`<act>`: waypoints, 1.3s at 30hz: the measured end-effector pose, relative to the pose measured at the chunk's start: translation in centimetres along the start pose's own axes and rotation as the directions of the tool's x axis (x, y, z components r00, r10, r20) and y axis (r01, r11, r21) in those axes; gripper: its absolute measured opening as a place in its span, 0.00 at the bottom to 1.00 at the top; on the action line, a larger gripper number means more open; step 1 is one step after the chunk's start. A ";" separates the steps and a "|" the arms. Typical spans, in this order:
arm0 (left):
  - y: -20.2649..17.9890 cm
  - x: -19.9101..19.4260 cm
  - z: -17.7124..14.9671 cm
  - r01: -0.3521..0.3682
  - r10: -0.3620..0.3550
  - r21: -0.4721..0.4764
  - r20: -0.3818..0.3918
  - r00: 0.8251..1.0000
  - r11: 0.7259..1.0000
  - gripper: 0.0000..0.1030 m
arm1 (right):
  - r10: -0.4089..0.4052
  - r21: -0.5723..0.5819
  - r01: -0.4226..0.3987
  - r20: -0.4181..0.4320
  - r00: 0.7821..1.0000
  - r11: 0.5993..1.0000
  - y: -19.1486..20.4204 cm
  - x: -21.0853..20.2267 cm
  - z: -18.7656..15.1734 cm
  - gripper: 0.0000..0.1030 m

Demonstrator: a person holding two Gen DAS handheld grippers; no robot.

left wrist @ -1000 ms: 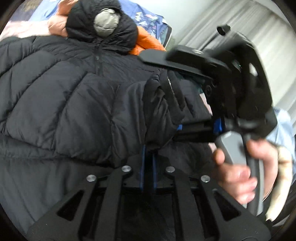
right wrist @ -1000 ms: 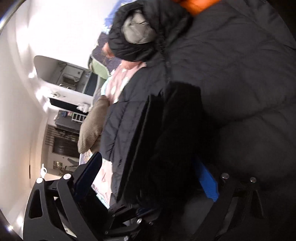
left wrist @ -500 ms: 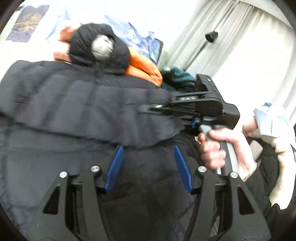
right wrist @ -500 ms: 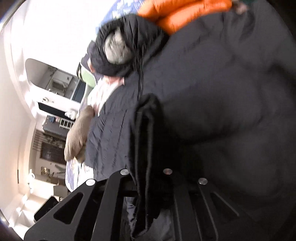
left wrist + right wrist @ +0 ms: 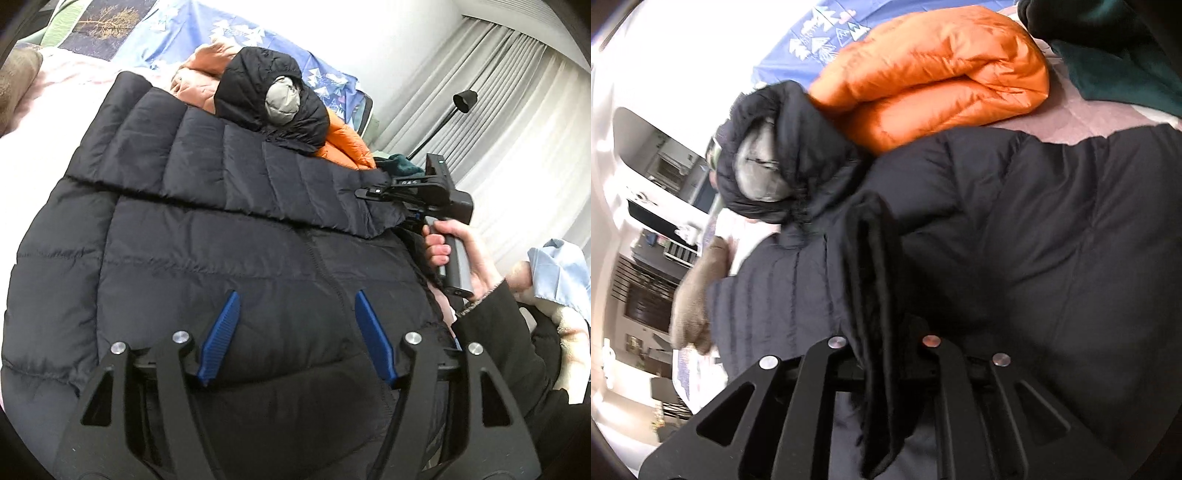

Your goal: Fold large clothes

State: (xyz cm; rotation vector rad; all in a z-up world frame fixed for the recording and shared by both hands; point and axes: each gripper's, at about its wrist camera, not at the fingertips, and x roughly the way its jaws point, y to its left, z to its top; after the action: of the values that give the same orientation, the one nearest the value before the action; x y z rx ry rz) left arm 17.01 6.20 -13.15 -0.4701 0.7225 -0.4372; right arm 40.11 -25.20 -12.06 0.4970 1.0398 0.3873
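Black quilted puffer jacket (image 5: 229,258): judged soft, bulky, slippery; best taken at hems. Cuff (image 5: 875,295) is pinched by right gripper (image 5: 882,354); left gripper (image 5: 295,332) is held agape.

Black quilted jacket (image 5: 221,221) — orange jacket (image 5: 931,74) behind.

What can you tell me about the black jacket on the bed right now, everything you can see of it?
The black jacket is a quilted puffer of matte, slightly shiny fabric, lying spread on the bed. One sleeve is folded flat across its chest. Its hood is bunched, showing grey lining, and rests against an orange jacket. The right gripper is clamped on the sleeve's dark cuff; the left gripper hangs open above the lower body.
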 end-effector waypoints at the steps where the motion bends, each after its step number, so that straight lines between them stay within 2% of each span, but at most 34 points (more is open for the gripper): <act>1: 0.1 0.1 -0.1 -0.003 0.003 0.002 -0.001 1.000 1.000 0.65 | -0.016 0.001 0.016 0.001 1.000 1.000 -0.5 0.3 0.2 0.27; 2: 0.2 0.1 -0.1 -0.005 0.005 0.004 -0.002 1.000 1.000 0.66 | -0.018 0.005 0.018 0.002 1.000 1.000 -0.8 0.3 0.2 0.34; 4: 0.3 0.2 -0.2 -0.004 0.004 0.004 -0.003 1.000 1.000 0.67 | -0.018 0.000 0.018 0.017 1.000 1.000 -1.1 -0.6 -0.2 0.43; 5: 0.4 0.3 -0.3 -0.004 0.004 0.003 -0.003 1.000 1.000 0.67 | -0.036 -0.016 0.036 0.034 0.999 0.999 -0.9 -1.2 -0.4 0.51; 8: 0.6 0.4 -0.4 -0.001 0.001 -0.003 -0.003 1.000 1.000 0.67 | -0.107 -0.050 0.113 0.113 0.988 0.992 -0.8 -4.7 -1.6 0.60; 10: 0.6 0.4 -0.4 0.002 -0.002 -0.005 0.000 1.000 1.000 0.68 | -0.108 -0.023 0.113 0.162 0.981 0.993 -1.3 -7.6 -2.5 0.60; 12: 0.6 0.3 -0.5 0.005 -0.005 -0.008 0.002 1.000 1.000 0.68 | -0.084 0.032 0.079 0.232 0.969 0.996 -2.7 -11.4 -3.9 0.60; 15: 0.6 0.1 -0.5 0.017 -0.017 -0.015 0.007 1.000 1.000 0.69 | -0.065 0.159 0.009 0.344 0.937 0.987 -6.0 -16.1 -7.3 0.61; 17: 0.6 -0.2 -0.5 0.027 -0.027 -0.022 0.011 1.000 0.999 0.69 | -0.089 0.275 -0.040 0.439 0.894 0.961 -9.5 -18.4 -10.5 0.62; 18: 0.6 -0.3 -0.6 0.030 -0.030 -0.026 0.011 0.999 0.999 0.70 | -0.125 0.344 -0.058 0.488 0.864 0.937 -11.4 -19.3 -12.3 0.64; 19: 0.5 -0.4 -0.6 0.031 -0.031 -0.031 0.010 0.999 0.999 0.70 | -0.164 0.412 -0.089 0.539 0.827 0.907 -13.2 -20.1 -14.1 0.71; 20: 0.4 -0.6 -0.6 0.031 -0.030 -0.032 0.009 0.999 0.999 0.70 | -0.200 0.473 -0.128 0.582 0.789 0.872 -14.9 -20.6 -15.9 0.73; 21: 0.3 -0.8 -0.6 0.031 -0.030 -0.030 0.009 0.999 0.999 0.70 | -0.274 0.568 -0.182 0.623 0.733 0.803 -17.7 -21.5 -18.6 0.73; 22: 0.1 -1.2 -0.7 0.030 -0.029 -0.021 0.012 0.999 0.999 0.70 | -0.330 0.625 -0.219 0.640 0.694 0.750 -19.5 -21.9 -20.4 0.73; 24: -0.3 -1.9 -0.7 0.026 -0.026 -0.004 0.019 0.999 1.000 0.70 | -0.430 0.707 -0.298 0.652 0.624 0.641 -22.7 -22.5 -23.7 0.73; 25: -0.5 -2.3 -0.7 0.020 -0.020 0.007 0.024 1.000 1.000 0.71 | -0.448 0.717 -0.331 0.661 0.602 0.613 -23.8 -22.7 -24.6 0.73; 26: -0.6 -2.6 -0.7 0.015 -0.015 0.014 0.028 0.999 1.000 0.71 | -0.459 0.713 -0.389 0.685 0.566 0.583 -25.1 -23.1 -25.7 0.73; 28: -0.9 -3.1 -0.6 0.008 -0.009 0.019 0.034 0.999 1.000 0.71 | -0.493 0.707 -0.432 0.704 0.512 0.560 -26.4 -24.4 -26.5 0.73; 30: -1.1 -3.3 -0.5 0.005 -0.005 0.019 0.041 0.999 1.000 0.71 | -0.494 0.694 -0.457 0.718 0.490 0.557 -27.4 -25.1 -26.4 0.73; 34: -1.9 -3.4 -0.6 -0.005 0.003 0.033 0.042 0.999 0.999 0.71 | -0.502 0.690 -0.520 0.724 0.474 0.504 -29.5 -25.2 -26.1 0.73; 35: -2.1 -3.3 -0.6 -0.009 0.007 0.037 0.040 0.999 0.999 0.71 | -0.521 0.693 -0.521 0.720 0.459 0.498 -30.1 -25.4 -26.2 0.72; 39: -2.7 -2.8 -0.6 -0.029 0.027 0.057 0.025 0.999 0.998 0.72 | -0.529 0.675 -0.551 0.734 0.427 0.491 -31.7 -25.5 -25.9 0.65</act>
State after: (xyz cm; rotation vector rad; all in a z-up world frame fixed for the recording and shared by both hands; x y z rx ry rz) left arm 14.17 5.31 -10.59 -0.4108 0.6904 -0.4241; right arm 7.74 -59.47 -22.29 1.5012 -0.0416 -0.5382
